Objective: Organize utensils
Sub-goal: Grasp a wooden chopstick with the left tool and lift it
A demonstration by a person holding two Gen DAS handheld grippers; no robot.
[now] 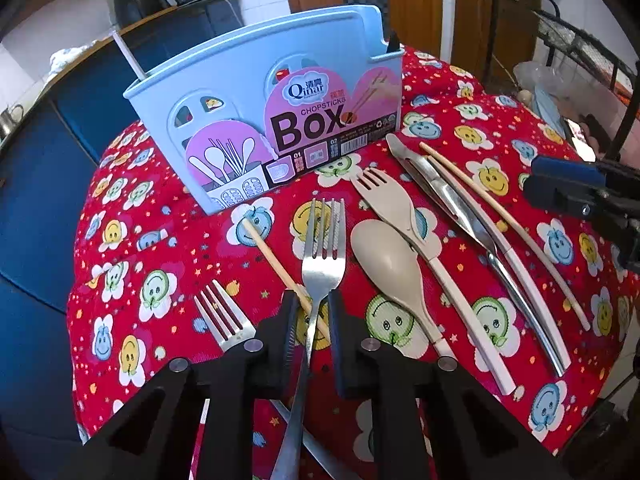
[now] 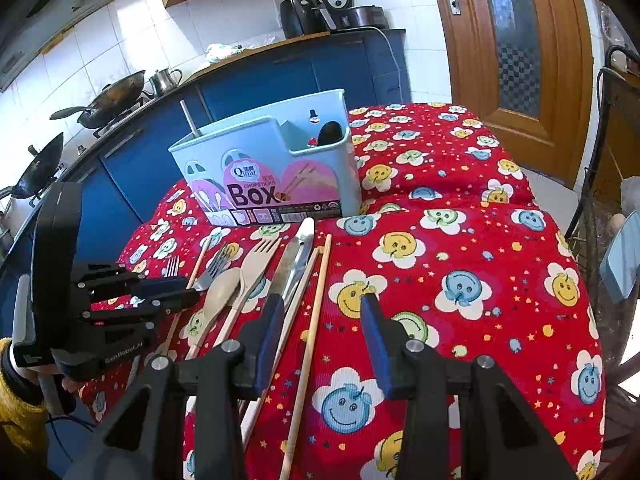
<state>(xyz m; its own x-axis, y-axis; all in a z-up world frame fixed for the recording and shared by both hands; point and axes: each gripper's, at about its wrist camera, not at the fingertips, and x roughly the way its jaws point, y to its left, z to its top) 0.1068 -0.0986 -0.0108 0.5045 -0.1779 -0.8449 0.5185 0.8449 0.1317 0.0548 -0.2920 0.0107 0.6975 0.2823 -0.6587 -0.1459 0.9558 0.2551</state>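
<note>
Between the jaws of the left gripper (image 1: pixel 312 320): the neck of a shiny steel fork (image 1: pixel 323 248), tines pointing away. Jaws drawn in narrow around it, but can't tell whether the pads actually press on the metal. Crossing under that fork right at the fingertips, a thin wooden chopstick (image 1: pixel 276 260). Just left of the left jaw, a second steel fork (image 1: pixel 224 316); just right of the right jaw, a beige plastic spoon (image 1: pixel 386 264) and a matching beige plastic fork (image 1: pixel 390 200). Straight ahead of the jaws, a pale blue plastic chopsticks box (image 1: pixel 240 80) standing on the red smiley-flower tablecloth (image 1: pixel 160 240). Over on the right gripper (image 2: pixel 320 320), jaws spread wide, gripping nothing, with another long wooden chopstick (image 2: pixel 316 312) lying on the cloth in the gap, closer to the left jaw.
</note>
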